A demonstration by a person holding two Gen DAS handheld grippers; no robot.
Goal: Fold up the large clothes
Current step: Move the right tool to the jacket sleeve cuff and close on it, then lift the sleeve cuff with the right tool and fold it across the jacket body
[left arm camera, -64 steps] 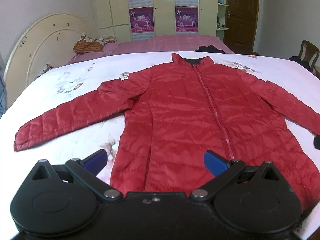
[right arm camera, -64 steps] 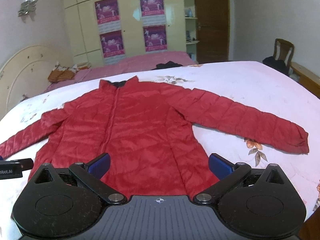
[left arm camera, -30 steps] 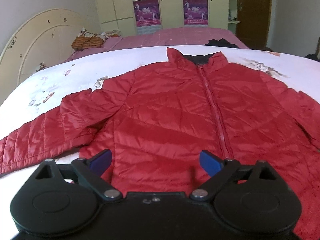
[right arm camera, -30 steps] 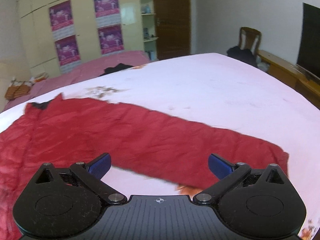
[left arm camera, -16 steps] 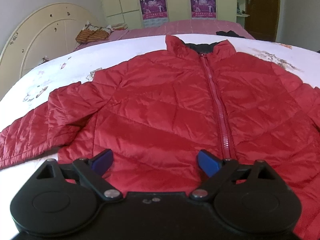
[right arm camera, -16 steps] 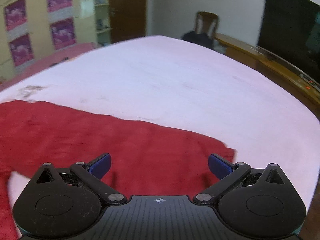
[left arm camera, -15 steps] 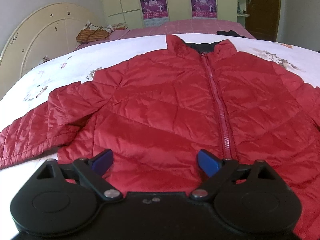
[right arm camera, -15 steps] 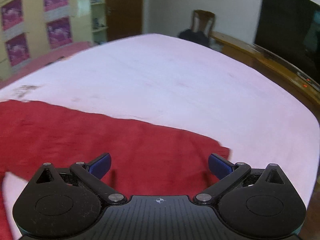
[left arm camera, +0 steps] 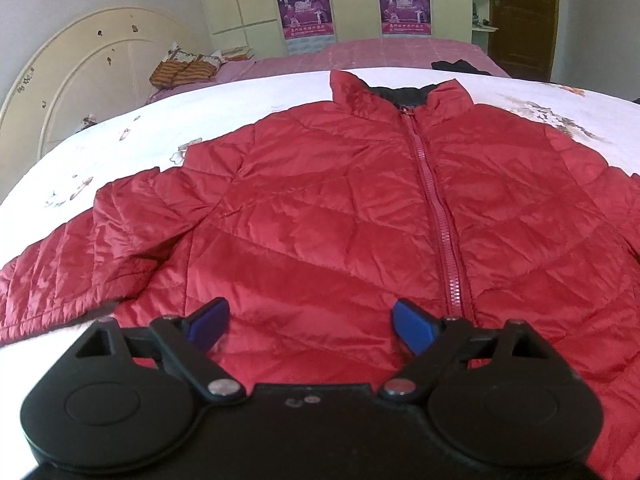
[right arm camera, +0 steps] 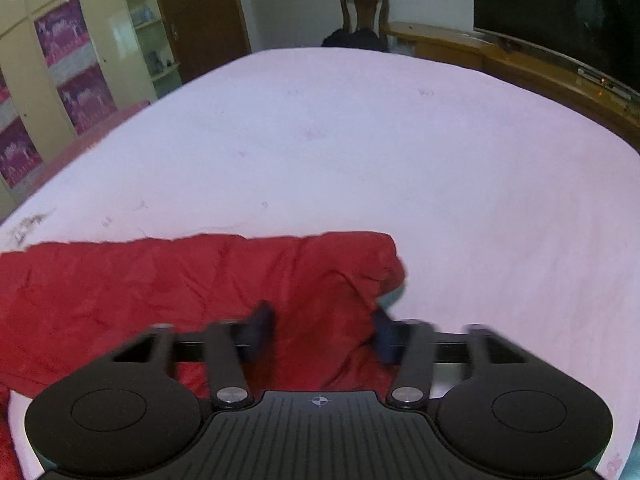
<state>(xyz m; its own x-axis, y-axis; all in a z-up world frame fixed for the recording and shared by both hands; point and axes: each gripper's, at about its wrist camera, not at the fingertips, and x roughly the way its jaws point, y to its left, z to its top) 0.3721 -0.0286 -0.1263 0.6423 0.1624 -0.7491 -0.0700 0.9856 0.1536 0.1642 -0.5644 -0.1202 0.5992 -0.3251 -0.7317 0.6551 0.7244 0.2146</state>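
A red quilted jacket (left arm camera: 340,208) lies flat, zipped, front up, on a white floral bed sheet (left arm camera: 160,128). My left gripper (left arm camera: 308,312) hovers low over the jacket's lower front, left of the zip. Its jaws are wide and closing slightly, the pads pressing on nothing. In the right wrist view the jacket's sleeve (right arm camera: 180,280) ends at a puckered cuff. My right gripper (right arm camera: 322,320) is closing on that sleeve end, its blurred blue fingers pinching bunched fabric between them. The jacket's hem is hidden under the left gripper's body.
A cream headboard (left arm camera: 80,80) stands at the left, and wardrobes with purple posters (left arm camera: 304,12) at the back behind pink bedding (left arm camera: 380,56). A wooden footboard (right arm camera: 500,60), a chair (right arm camera: 362,12) and a dark screen (right arm camera: 560,12) border the bed's right side.
My right gripper swung out along the sleeve to its cuff, dropped, and its fingers went from wide apart to pinched on the fabric. The left gripper crept closer to the jacket.
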